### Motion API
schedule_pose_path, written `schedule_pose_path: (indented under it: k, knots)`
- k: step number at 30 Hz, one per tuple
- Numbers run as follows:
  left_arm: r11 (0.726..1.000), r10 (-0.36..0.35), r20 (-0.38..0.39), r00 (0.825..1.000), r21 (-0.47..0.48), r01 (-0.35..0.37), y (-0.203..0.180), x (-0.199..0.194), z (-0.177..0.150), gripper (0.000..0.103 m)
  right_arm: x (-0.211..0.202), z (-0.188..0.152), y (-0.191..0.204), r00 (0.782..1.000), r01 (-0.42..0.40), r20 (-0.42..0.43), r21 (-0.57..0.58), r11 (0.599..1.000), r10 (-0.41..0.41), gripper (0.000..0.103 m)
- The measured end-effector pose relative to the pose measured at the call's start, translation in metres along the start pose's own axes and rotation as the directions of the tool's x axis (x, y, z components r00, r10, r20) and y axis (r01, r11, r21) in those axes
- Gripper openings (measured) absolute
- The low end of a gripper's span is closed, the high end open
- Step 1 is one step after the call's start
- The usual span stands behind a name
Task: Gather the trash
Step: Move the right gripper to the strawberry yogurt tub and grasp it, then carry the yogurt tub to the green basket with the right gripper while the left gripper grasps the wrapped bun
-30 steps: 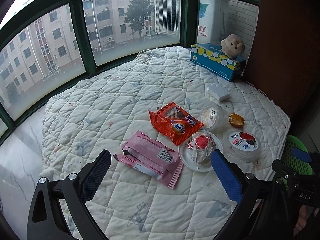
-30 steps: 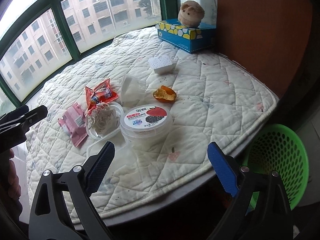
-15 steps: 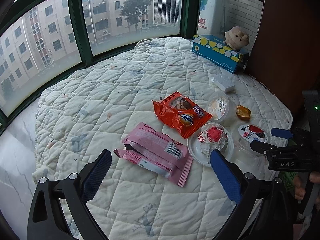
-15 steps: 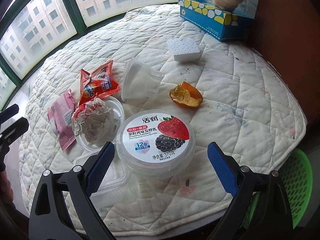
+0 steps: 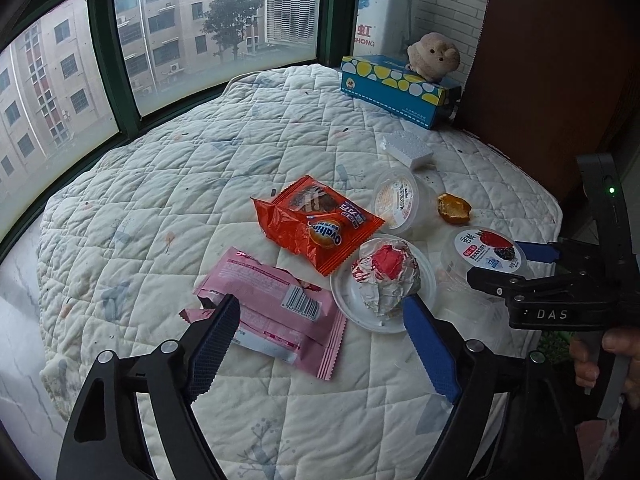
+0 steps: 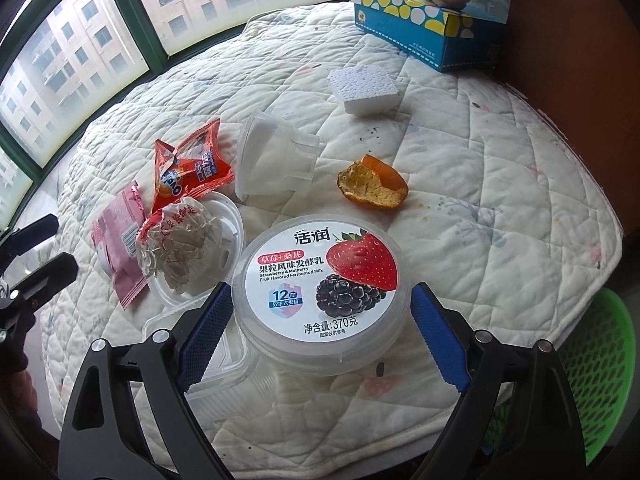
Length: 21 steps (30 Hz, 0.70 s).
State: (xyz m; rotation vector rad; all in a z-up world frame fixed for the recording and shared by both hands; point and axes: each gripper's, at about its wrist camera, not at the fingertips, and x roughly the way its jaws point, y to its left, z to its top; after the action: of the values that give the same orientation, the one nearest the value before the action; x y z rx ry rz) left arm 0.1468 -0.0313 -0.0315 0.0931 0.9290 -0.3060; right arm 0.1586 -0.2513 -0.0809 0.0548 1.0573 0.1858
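Near the quilted tabletop's (image 6: 500, 168) right edge, the right gripper (image 6: 320, 320) straddles a yogurt tub (image 6: 322, 280), jaws spread, not gripping. Left gripper (image 5: 320, 344) hovers released above a pink wrapper (image 5: 276, 304).

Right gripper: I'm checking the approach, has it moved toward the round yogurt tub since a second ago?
Yes. The right gripper has closed in on the round strawberry-label yogurt tub; its blue fingers now flank the tub, which lies unmoved beside the orange peel.

Apt home, quilted table (image 5: 168, 168), bay window (image 5: 168, 28)
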Motion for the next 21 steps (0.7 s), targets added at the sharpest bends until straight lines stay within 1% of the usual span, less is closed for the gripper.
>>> schedule_pose_path:
  k: [3,7,13,15,18,19,20,21]
  knots:
    - [0.999,-0.047,-0.018,0.999,0.017,0.047,-0.009,0.011,0.003,0.077,-0.014,-0.004,-0.006,1.0,-0.003,0.03,0.025,1.0,0.002,0.089]
    - [0.995,-0.085,-0.043,0.995,0.044,0.087,-0.023,0.028,0.008,0.073,-0.033,-0.011,-0.015,0.997,-0.014,0.072,0.06,0.998,0.009,0.089]
    - [0.993,-0.082,-0.087,0.993,0.076,0.089,-0.037,0.056,0.015,0.065,-0.057,-0.023,-0.025,0.993,-0.022,0.115,0.103,0.994,0.01,0.089]
    - [0.993,-0.089,-0.1,0.991,0.074,0.097,-0.038,0.062,0.016,0.056,-0.062,-0.026,-0.028,0.992,-0.017,0.124,0.114,0.993,0.003,0.089]
    - [0.99,-0.124,-0.111,0.986,0.058,0.131,-0.038,0.068,0.016,0.048,-0.069,-0.032,-0.032,0.991,-0.015,0.136,0.13,0.991,-0.003,0.089]
    - [0.989,-0.129,-0.11,0.985,0.058,0.136,-0.039,0.068,0.016,0.047,-0.071,-0.034,-0.034,0.99,-0.012,0.14,0.135,0.991,-0.007,0.089]
    - [0.988,-0.132,-0.108,0.985,0.062,0.139,-0.041,0.068,0.016,0.043,-0.072,-0.036,-0.035,0.99,-0.007,0.142,0.141,0.99,-0.014,0.089]
    - [0.988,-0.133,-0.107,0.985,0.063,0.14,-0.041,0.067,0.016,0.042,-0.073,-0.038,-0.037,0.989,-0.003,0.144,0.149,0.989,-0.019,0.089]
